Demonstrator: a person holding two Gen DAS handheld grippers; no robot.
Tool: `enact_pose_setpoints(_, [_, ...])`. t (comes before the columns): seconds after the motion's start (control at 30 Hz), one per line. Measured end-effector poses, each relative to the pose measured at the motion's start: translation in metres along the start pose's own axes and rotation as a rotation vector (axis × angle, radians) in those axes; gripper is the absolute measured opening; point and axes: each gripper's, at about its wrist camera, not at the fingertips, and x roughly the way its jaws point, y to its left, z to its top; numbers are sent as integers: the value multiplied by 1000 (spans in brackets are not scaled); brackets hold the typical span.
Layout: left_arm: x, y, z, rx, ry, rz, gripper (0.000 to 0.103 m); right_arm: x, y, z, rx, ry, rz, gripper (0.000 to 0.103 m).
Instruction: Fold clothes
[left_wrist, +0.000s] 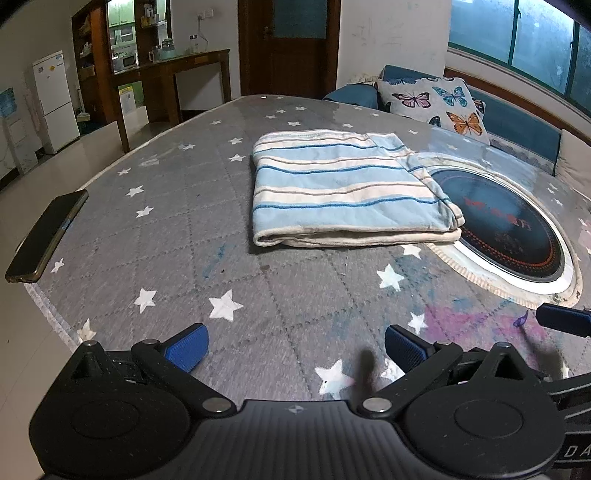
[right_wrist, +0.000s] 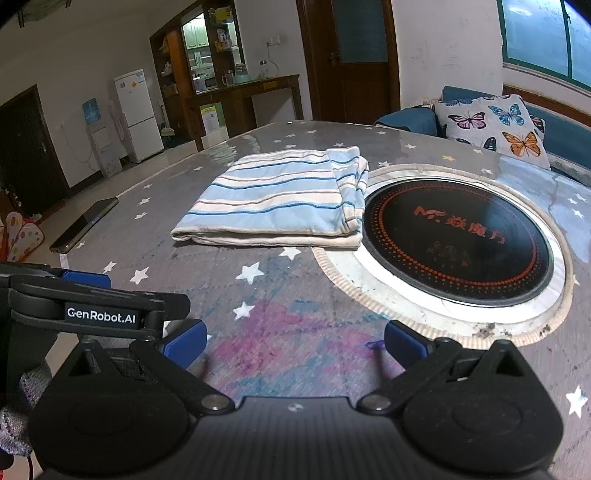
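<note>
Both your left gripper (left_wrist: 296, 347) and right gripper (right_wrist: 295, 343) gape empty. Folded striped garment (left_wrist: 343, 188) lies well ahead on the star tablecloth (left_wrist: 177, 236), long axis crosswise; left looks nearer.

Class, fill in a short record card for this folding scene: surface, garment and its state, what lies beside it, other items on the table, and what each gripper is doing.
Surface: table with grey star-print cover
Garment: striped cloth, folded flat
Beside it: round black cooktop; cloth edge touches its rim
Other item: phone at the table's left edge
Left gripper: open, empty, short of the cloth
Right gripper: open, empty, short of the cloth
Background: butterfly cushion
</note>
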Motion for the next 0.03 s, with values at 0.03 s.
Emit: enact_pose_setpoints(0.03, [-1,0,0,0,0,3,103,0,0,0,-1,0,0,103])
